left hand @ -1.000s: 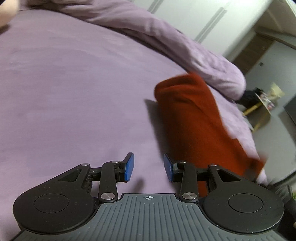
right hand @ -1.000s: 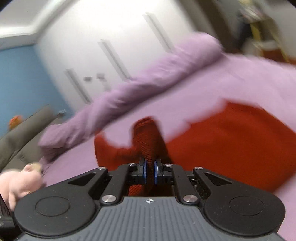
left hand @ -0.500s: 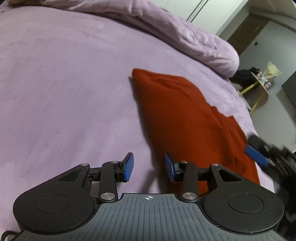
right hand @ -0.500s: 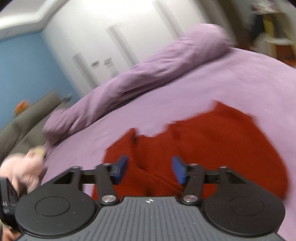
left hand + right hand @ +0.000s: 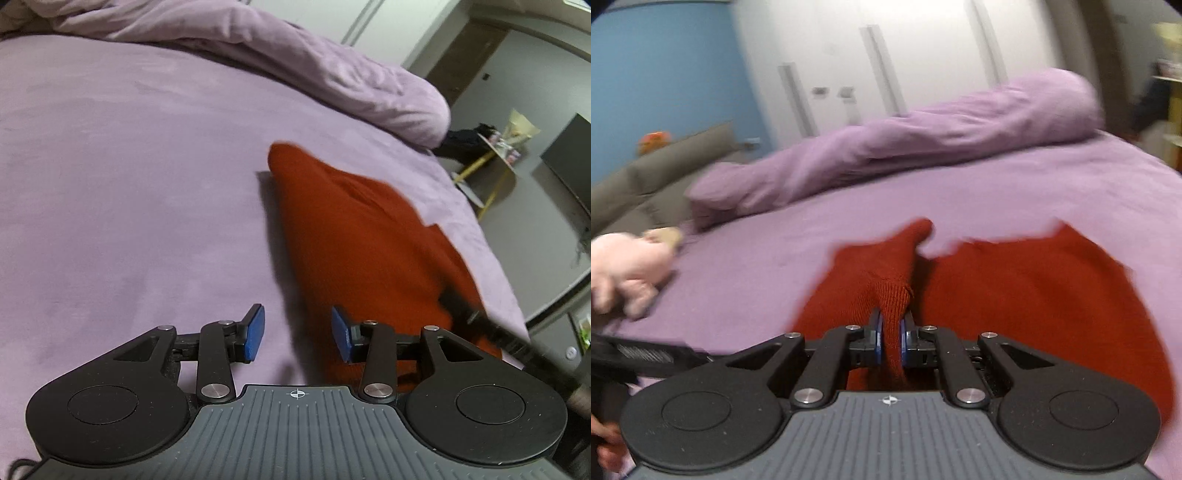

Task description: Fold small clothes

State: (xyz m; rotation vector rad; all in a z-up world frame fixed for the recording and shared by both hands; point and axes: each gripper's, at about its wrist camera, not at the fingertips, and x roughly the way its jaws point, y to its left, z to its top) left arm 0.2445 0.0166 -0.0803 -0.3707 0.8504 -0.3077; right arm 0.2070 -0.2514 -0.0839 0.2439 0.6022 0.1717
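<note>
One red knit garment is lying spread on the purple bed, and the right gripper, jaws having just been closing, is pinching a ribbed edge of it. The left gripper is hanging apart just beside the cloth's near edge, gripping nothing. Best practice, I'd say: left one takes the matching corner, then both are lifting evenly so the fold lands square.

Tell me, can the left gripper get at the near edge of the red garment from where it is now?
Probably yes. The left gripper is open and empty, and the red garment has its edge just ahead of the right-hand finger, with only bare purple bedsheet between. The right gripper pinches a different fold.
</note>
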